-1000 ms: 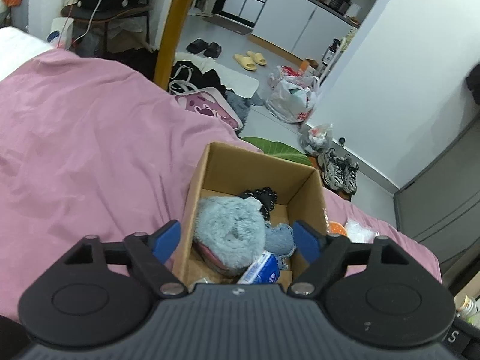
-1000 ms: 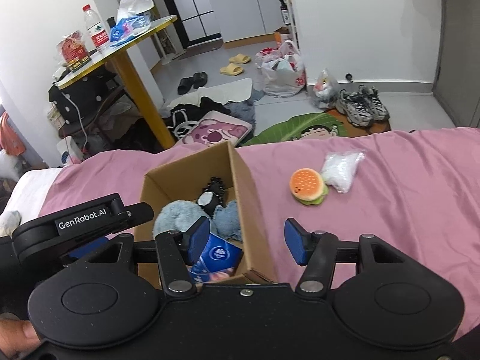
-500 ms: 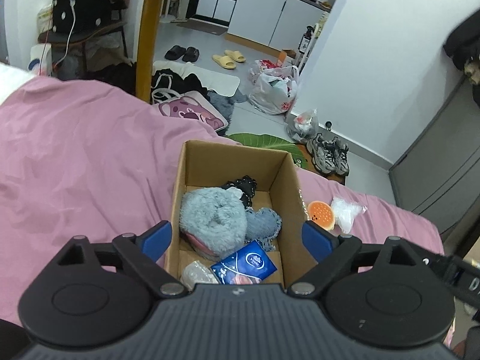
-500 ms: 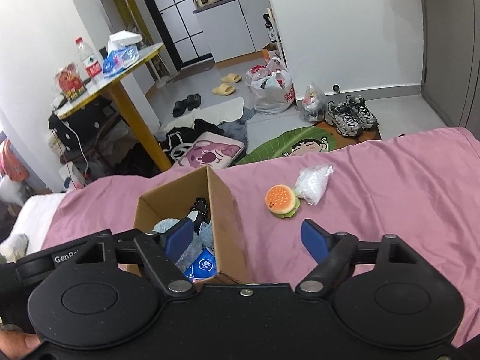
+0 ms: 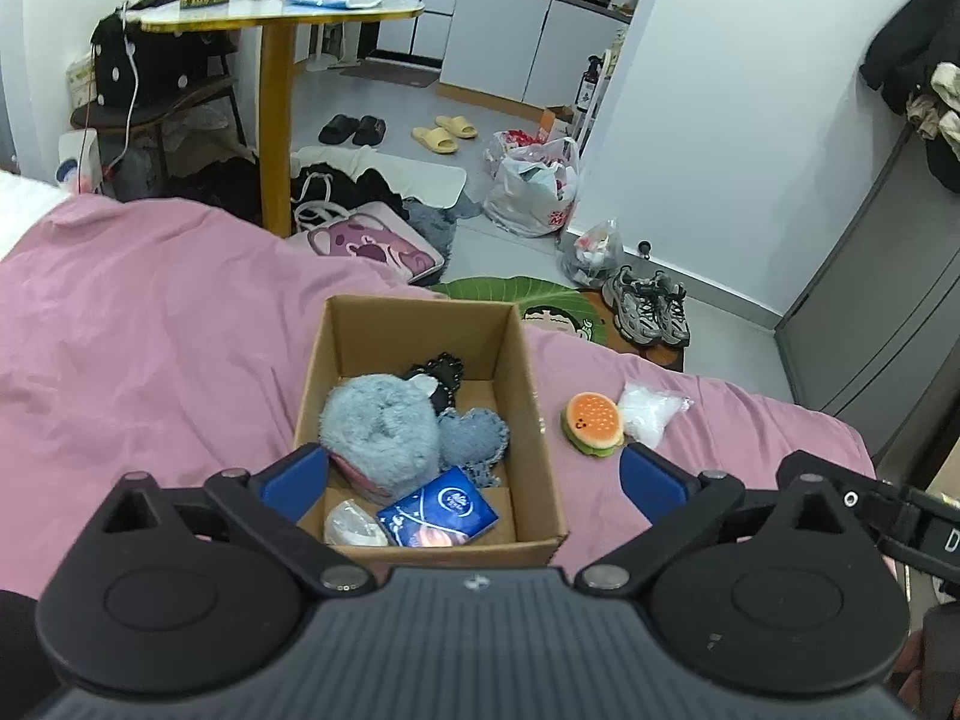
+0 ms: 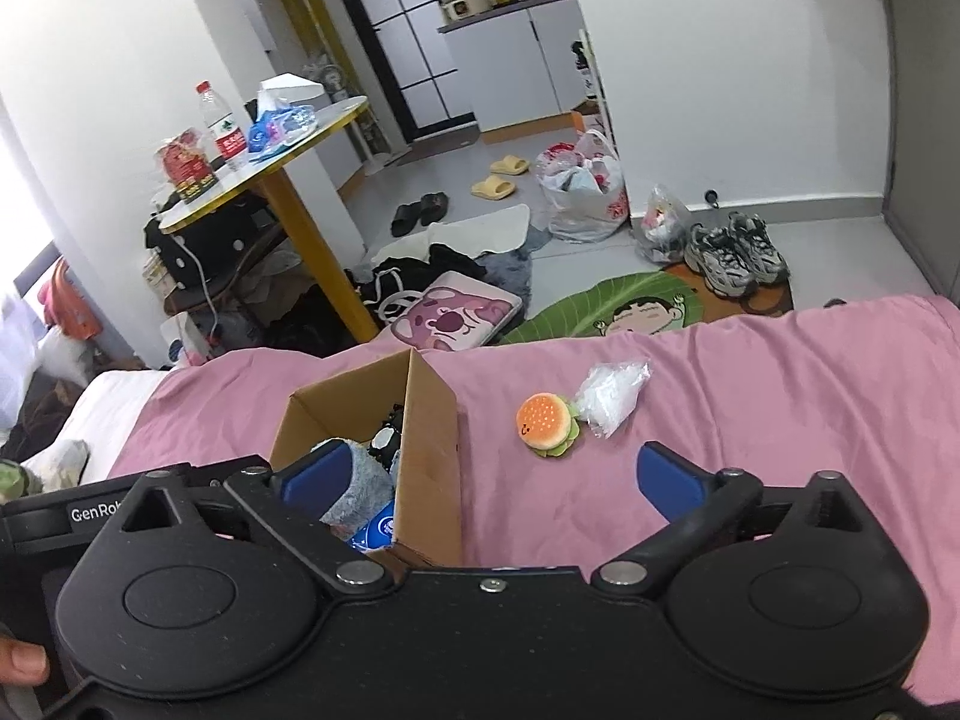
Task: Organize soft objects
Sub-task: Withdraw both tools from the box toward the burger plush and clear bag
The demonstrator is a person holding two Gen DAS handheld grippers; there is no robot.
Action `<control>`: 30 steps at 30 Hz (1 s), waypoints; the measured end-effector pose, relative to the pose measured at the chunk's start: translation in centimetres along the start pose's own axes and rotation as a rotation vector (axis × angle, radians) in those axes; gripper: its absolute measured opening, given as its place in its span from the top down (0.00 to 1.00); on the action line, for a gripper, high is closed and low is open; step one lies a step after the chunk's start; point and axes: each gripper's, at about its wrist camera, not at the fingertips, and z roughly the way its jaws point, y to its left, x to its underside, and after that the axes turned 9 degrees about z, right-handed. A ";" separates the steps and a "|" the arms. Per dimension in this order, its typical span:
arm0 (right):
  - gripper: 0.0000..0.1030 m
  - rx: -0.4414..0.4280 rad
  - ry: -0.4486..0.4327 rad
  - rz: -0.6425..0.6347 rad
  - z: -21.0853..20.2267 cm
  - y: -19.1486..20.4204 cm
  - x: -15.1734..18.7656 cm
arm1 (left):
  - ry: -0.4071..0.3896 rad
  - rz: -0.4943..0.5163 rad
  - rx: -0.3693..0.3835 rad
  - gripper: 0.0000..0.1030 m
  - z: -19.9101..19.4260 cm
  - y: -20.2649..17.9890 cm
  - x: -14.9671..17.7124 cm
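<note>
- Clearly, we judge the step in hand to be fetching the burger plush (image 6: 545, 423), which lies on the pink bedspread (image 6: 780, 396) just beside the cardboard box (image 6: 429, 438), on its right side.
- Our right gripper (image 6: 489, 477) hangs above the bed with its blue pads spread wide and nothing between them; the left gripper (image 5: 474, 471) is likewise spread and empty, poised over the near end of the box.
- To do it well, we would lower the right gripper so the pads straddle the plush across its round middle, keeping clear of the white plastic bag (image 6: 609, 399) that touches its far side.
- The plush should squash under the pads, so we would close until it stops slipping and no more.
- The box already holds a fluffy grey-blue item (image 5: 378, 426), a denim heart (image 5: 474, 438), something black at the back, a blue tissue pack (image 5: 438, 507) and a clear wrapped piece; the free spot we can see is the far right corner.
- The bedspread is rumpled and soft, so the box may tilt if nudged.
- Beyond the bed, the floor carries slippers (image 6: 501, 177), sneakers (image 6: 735, 252), a pink bear bag (image 6: 453, 318), a leaf-shaped mat and shopping bags.
- A yellow-legged table (image 6: 282, 138) holds a water bottle and packets.
</note>
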 end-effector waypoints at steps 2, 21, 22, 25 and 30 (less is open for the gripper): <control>0.00 -0.014 0.004 -0.005 -0.2 -0.4 -0.2 | -0.008 0.008 -0.012 0.00 -0.3 -0.7 0.0; 0.00 -0.091 0.024 0.152 0.2 -6.5 -0.1 | -0.008 0.059 -0.109 0.00 -0.9 -5.3 0.9; 0.00 -0.098 0.024 0.165 0.2 -6.9 -0.1 | -0.003 0.059 -0.116 0.00 -0.8 -5.5 0.9; 0.00 -0.115 0.024 0.181 0.5 -7.4 -0.2 | -0.002 0.064 -0.127 0.00 -0.7 -5.9 0.8; 0.00 -0.093 0.033 0.201 1.8 -8.2 -0.4 | 0.000 0.078 -0.143 0.00 0.0 -6.6 0.6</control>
